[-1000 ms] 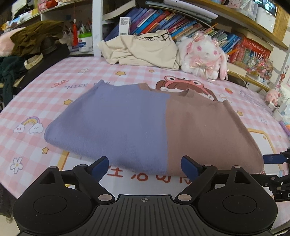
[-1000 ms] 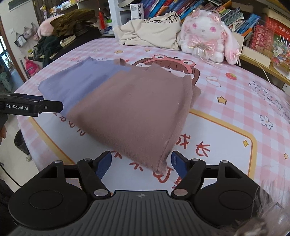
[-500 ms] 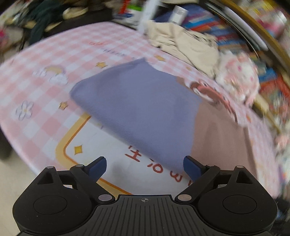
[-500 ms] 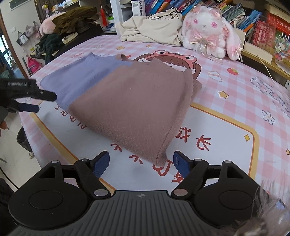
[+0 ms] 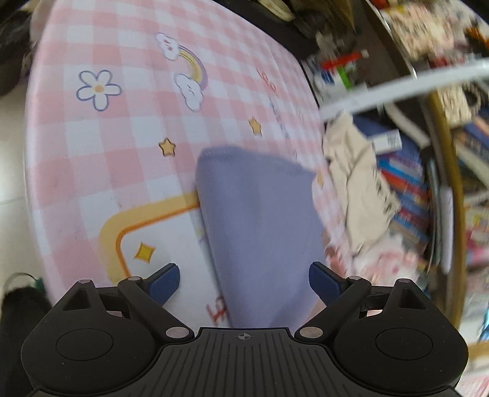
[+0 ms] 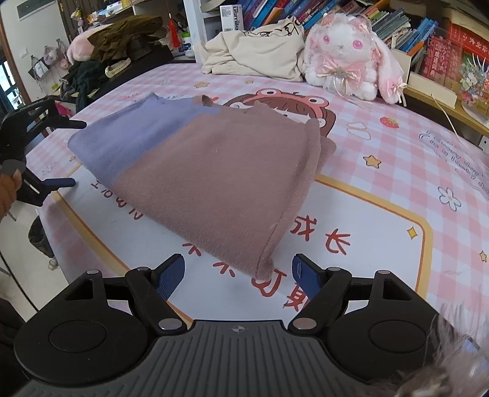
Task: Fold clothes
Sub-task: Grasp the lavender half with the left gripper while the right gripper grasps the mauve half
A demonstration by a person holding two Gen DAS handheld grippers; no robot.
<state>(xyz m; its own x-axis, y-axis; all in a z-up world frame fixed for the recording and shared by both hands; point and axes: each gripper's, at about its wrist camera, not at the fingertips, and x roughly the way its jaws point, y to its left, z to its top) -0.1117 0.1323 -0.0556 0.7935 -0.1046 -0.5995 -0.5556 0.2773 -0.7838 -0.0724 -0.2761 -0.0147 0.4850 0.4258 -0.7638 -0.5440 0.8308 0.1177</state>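
A folded two-tone sweater (image 6: 214, 171) lies flat on the pink checked mat (image 6: 397, 146), purple half at the left, brown half at the right. My right gripper (image 6: 238, 276) is open at the near brown corner (image 6: 262, 267), which lies between the jaws, untouched by either pad. My left gripper (image 5: 244, 282) is open and rolled on its side at the purple end (image 5: 259, 220); the cloth reaches in between its jaws without the pads pressing on it. From the right wrist view the left gripper (image 6: 68, 152) sits at the sweater's left edge, held by a hand (image 6: 7, 189).
A cream garment (image 6: 256, 52) and a pink plush rabbit (image 6: 345, 61) sit at the back of the mat, before bookshelves (image 6: 397, 21). Dark clothes (image 6: 122, 33) are piled at the far left. The mat's edge (image 5: 33, 183) drops to the floor left of the purple end.
My left gripper has moved to the sweater's left end and rolled onto its side, so its view is tilted and blurred. My right gripper has stayed put.
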